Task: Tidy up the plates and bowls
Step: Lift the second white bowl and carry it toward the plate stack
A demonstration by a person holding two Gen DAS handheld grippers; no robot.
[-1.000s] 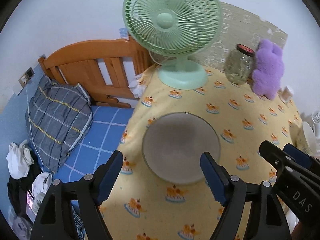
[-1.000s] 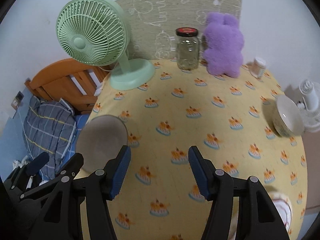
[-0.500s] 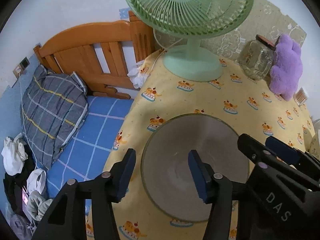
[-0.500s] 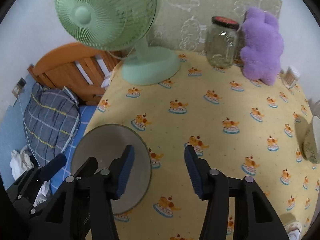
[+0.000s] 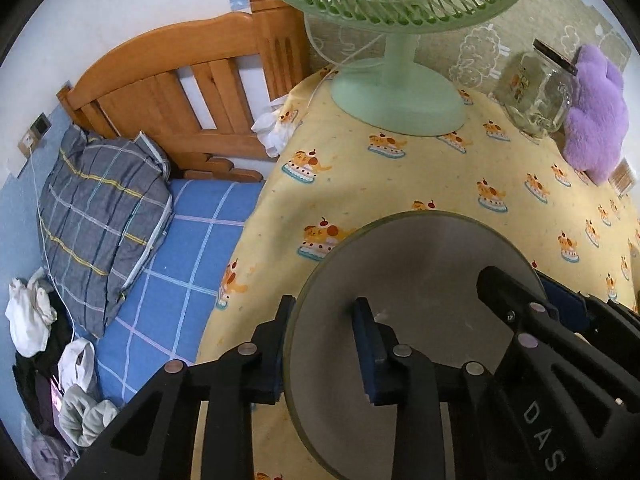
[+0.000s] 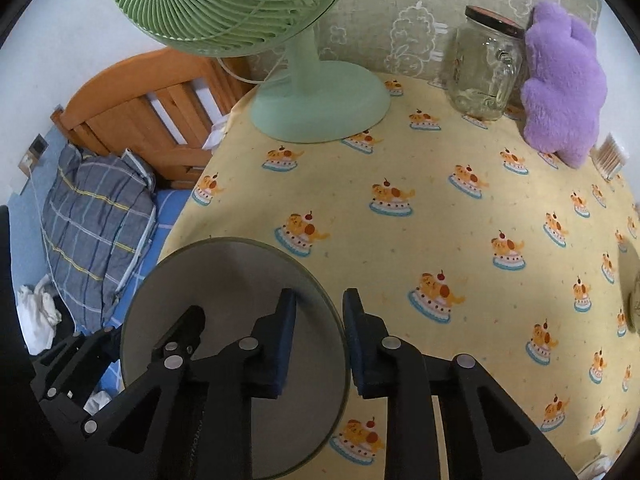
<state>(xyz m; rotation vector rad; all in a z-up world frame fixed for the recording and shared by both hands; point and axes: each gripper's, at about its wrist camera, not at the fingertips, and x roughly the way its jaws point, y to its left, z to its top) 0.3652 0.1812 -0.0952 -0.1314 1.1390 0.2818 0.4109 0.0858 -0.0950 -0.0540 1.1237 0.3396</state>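
A round grey plate point(image 5: 420, 264) lies flat on the yellow cake-print tablecloth point(image 5: 400, 184), near the table's left edge. My left gripper point(image 5: 322, 340) straddles the plate's left rim, one blue pad outside and one over the dish. Its jaws are closing and a gap still shows at the inner pad. My right gripper point(image 6: 318, 328) straddles the opposite rim of the plate point(image 6: 224, 276) the same way, jaws closing, pads close to the rim but not pressing. Each wrist view also shows the other gripper: the right gripper point(image 5: 528, 292) and the left gripper point(image 6: 140, 332).
A green table fan point(image 6: 320, 100) stands at the back, with a glass jar point(image 6: 484, 72) and a purple plush toy point(image 6: 564, 92) to its right. A pale bowl point(image 6: 634, 292) sits at the far right edge. A bed with a plaid pillow point(image 5: 100, 216) lies left of the table.
Both grippers came down onto the plate, one at each side rim. Their jaws narrowed from wide open to a small gap around the rim. The plate has not shifted on the cloth.
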